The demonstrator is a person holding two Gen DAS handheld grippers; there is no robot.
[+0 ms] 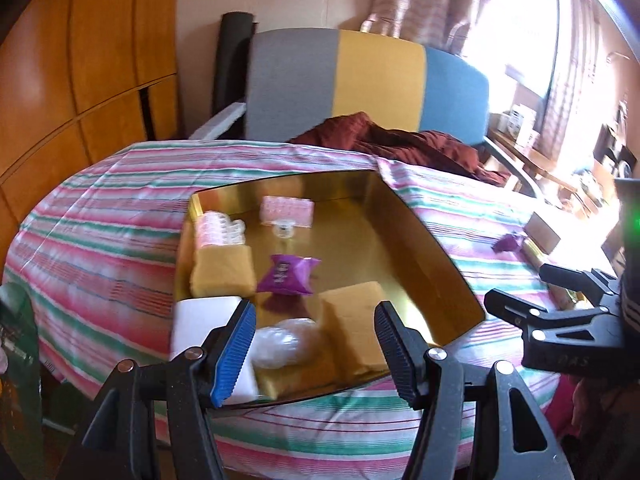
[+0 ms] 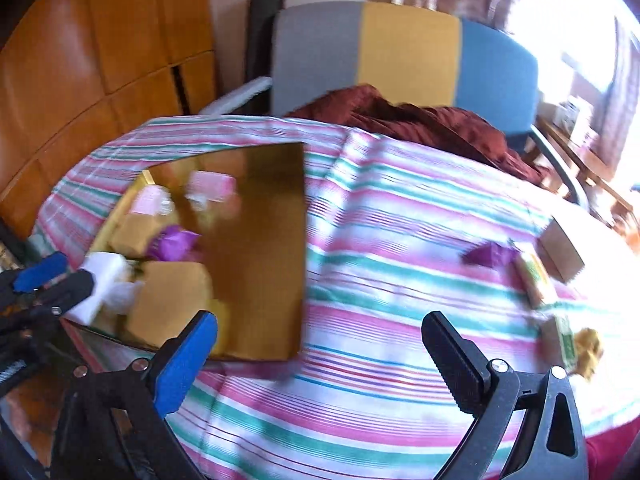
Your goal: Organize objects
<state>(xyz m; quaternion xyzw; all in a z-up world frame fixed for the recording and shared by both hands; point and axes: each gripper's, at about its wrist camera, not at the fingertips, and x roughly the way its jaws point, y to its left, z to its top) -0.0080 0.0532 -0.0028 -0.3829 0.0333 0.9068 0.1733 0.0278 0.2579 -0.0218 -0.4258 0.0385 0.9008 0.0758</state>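
A shiny gold tray [image 1: 432, 256] [image 2: 264, 264] lies on the striped cloth. Inside it are a purple snack packet [image 1: 287, 276] [image 2: 172, 246], tan blocks [image 1: 223, 272] [image 2: 170, 300], pink packs [image 1: 286, 210], a white box [image 1: 200, 324] [image 2: 100, 280] and a clear bag [image 1: 280, 340]. My left gripper [image 1: 314, 350] hovers open over the tray's near edge with nothing between its fingers. My right gripper [image 2: 320, 364] is open over the bare cloth to the right of the tray. Loose on the cloth at right lie another purple packet [image 1: 507, 242] [image 2: 488, 258], green-labelled packs [image 2: 534, 280] and a cardboard box [image 2: 562, 250].
The striped tablecloth [image 1: 100, 240] [image 2: 400, 220] covers a round table. A dark red cloth [image 1: 400, 140] [image 2: 420, 120] lies at the far side before a grey, yellow and blue chair [image 1: 376, 76]. Wooden cabinets [image 1: 80, 60] stand at left. A cluttered shelf [image 1: 540, 148] is by the window.
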